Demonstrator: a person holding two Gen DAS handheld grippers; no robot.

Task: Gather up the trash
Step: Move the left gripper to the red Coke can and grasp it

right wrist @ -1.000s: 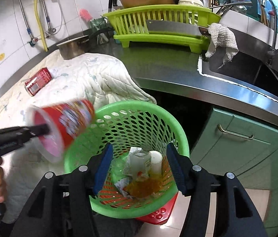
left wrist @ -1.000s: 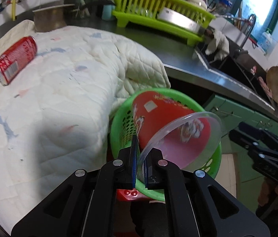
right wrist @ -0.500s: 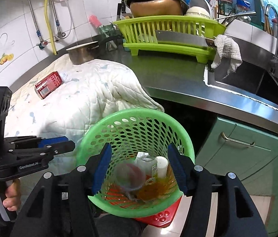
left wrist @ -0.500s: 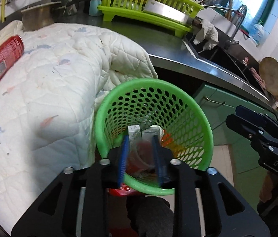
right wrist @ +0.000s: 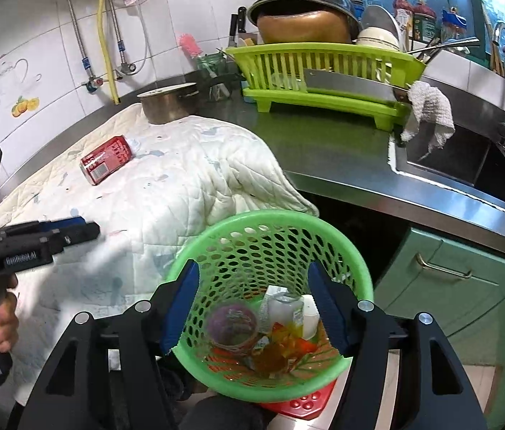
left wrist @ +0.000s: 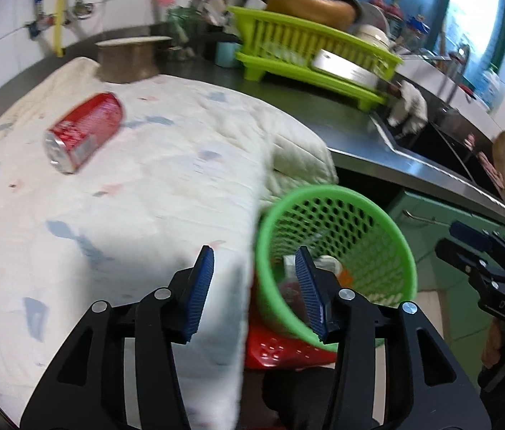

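**Cup in basket, can on quilt, both grippers empty**

Where the counter edge drops to the floor, a green basket (right wrist: 270, 304) is seen standing on a red stool (right wrist: 306, 403), close against the hanging edge of a white quilt (right wrist: 181, 193). Inside the basket a red cup (right wrist: 232, 326) is seen lying among other trash: a small white bottle (right wrist: 284, 310), a white tub (right wrist: 311, 317) and orange wrappers (right wrist: 281, 351). A red can (left wrist: 84, 132) is left lying on its side on top of the quilt, well apart from the basket.

The left gripper (left wrist: 254, 286) is held wide open with nothing between its blue pads (left wrist: 200, 290); it is poised over the quilt's edge and the basket's near rim (left wrist: 324, 193). The right gripper (right wrist: 252, 308) is likewise spread wide and empty, framing the basket from above, its pads (right wrist: 181, 308) not seen to touch the rim.

Behind the quilt a metal pot (right wrist: 168, 102) is noted on the steel counter (right wrist: 324, 143). Further along, a lime dish rack (right wrist: 324, 71) is loaded with a cleaver (right wrist: 345, 84) and an upturned wok (right wrist: 302, 18). A white rag (right wrist: 429, 113) is draped at the corner of the sink (right wrist: 467, 157). Green cabinet doors (right wrist: 460, 286) are seen below the counter.
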